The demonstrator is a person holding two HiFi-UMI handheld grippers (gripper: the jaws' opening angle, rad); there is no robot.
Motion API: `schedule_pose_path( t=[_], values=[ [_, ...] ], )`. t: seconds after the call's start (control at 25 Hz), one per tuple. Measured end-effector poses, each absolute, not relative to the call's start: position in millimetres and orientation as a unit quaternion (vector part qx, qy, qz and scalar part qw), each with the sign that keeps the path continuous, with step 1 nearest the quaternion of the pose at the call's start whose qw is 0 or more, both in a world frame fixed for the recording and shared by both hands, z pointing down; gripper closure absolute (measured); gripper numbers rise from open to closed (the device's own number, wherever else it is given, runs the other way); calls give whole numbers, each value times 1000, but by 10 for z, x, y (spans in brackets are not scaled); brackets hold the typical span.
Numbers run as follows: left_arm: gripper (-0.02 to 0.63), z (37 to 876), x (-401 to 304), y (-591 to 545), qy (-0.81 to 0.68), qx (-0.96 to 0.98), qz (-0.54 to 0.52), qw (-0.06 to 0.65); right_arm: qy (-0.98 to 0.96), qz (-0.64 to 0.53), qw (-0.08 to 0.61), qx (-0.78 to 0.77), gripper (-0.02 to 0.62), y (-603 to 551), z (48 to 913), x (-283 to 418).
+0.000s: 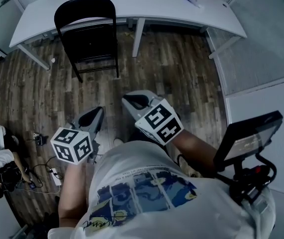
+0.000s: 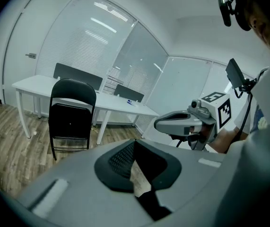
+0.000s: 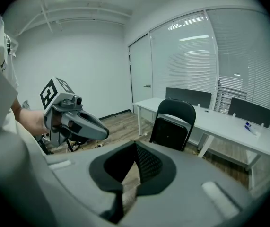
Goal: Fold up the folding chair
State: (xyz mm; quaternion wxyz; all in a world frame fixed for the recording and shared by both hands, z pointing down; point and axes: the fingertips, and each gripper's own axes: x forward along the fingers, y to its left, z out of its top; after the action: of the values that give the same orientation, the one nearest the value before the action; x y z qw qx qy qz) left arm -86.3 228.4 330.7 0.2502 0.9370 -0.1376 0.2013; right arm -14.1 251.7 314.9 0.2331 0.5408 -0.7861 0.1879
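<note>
Two sets of tongs are in your hands, and both are clenched tight with nothing in them. Your left tongs (image 1: 97,112) and your right tongs (image 1: 132,101) hang side by side near you, above the brown wood floor (image 1: 176,68). They point toward the far side. The black metal folding chair (image 1: 87,34) stands upright on the floor, well apart from them, just beside the long white bench (image 1: 132,4).
</note>
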Motion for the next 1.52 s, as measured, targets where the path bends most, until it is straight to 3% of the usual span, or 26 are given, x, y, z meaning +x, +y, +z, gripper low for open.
schedule_pose_path(
  t=[1.52],
  values=[
    [603, 3550, -895, 2439, -116, 928, 227, 273, -792, 201, 244, 522, 594, 2624, 3226, -258]
  ],
)
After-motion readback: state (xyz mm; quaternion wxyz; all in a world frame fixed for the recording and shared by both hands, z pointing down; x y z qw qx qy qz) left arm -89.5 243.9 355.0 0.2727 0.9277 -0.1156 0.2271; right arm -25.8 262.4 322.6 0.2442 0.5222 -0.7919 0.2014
